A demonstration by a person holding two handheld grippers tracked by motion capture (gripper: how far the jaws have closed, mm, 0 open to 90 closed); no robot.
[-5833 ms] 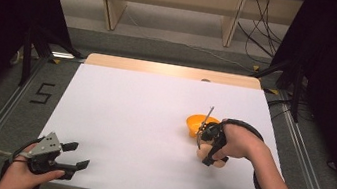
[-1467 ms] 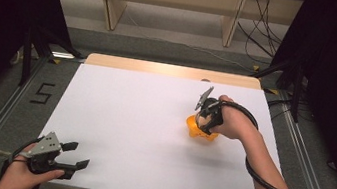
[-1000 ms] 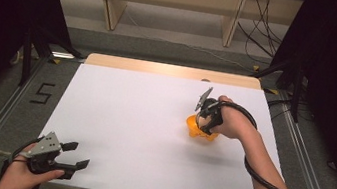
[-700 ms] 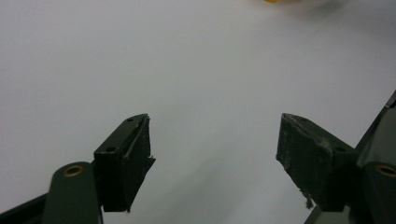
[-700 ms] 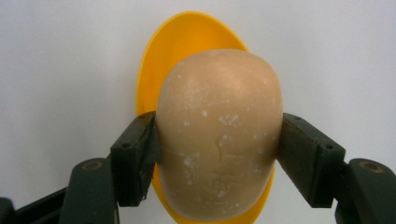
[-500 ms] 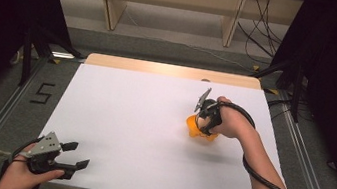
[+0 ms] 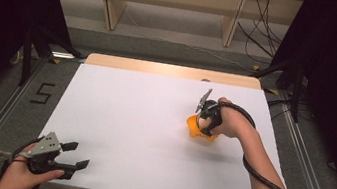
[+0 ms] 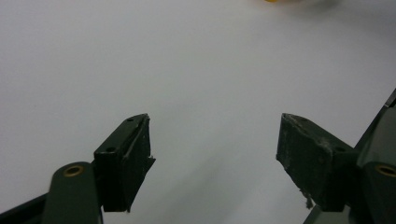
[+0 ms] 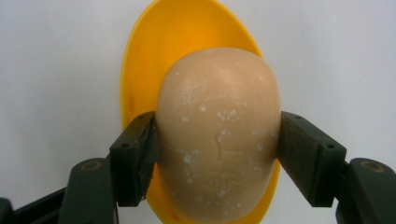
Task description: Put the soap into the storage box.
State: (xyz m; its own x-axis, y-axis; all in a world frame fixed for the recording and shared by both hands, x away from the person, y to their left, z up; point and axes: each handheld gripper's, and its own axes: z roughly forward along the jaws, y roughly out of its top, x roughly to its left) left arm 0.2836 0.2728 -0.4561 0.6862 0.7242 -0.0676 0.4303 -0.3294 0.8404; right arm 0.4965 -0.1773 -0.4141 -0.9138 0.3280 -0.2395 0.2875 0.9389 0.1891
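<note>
A beige egg-shaped object (image 9: 218,135) with white specks sits between the pads of my right gripper (image 9: 218,158), which is shut on its sides. Under it lies a yellow oval dish (image 9: 154,56), and the egg is in or just above the dish. In the high view the right gripper (image 7: 201,121) points down over the yellow dish (image 7: 192,128) at the table's right middle. My left gripper (image 7: 78,155) rests near the front left corner, open, with nothing between its fingers (image 8: 126,158).
A white table top (image 7: 142,121) covers the work area, with a wooden strip (image 7: 170,70) along its far edge. The right gripper's black cable (image 7: 265,177) loops along the forearm. Metal rails run along both sides of the table.
Since several seconds ago the right gripper has moved up the picture, from beside the dish to over it. Over the last second nothing visibly shifts, and the left gripper stays put.
</note>
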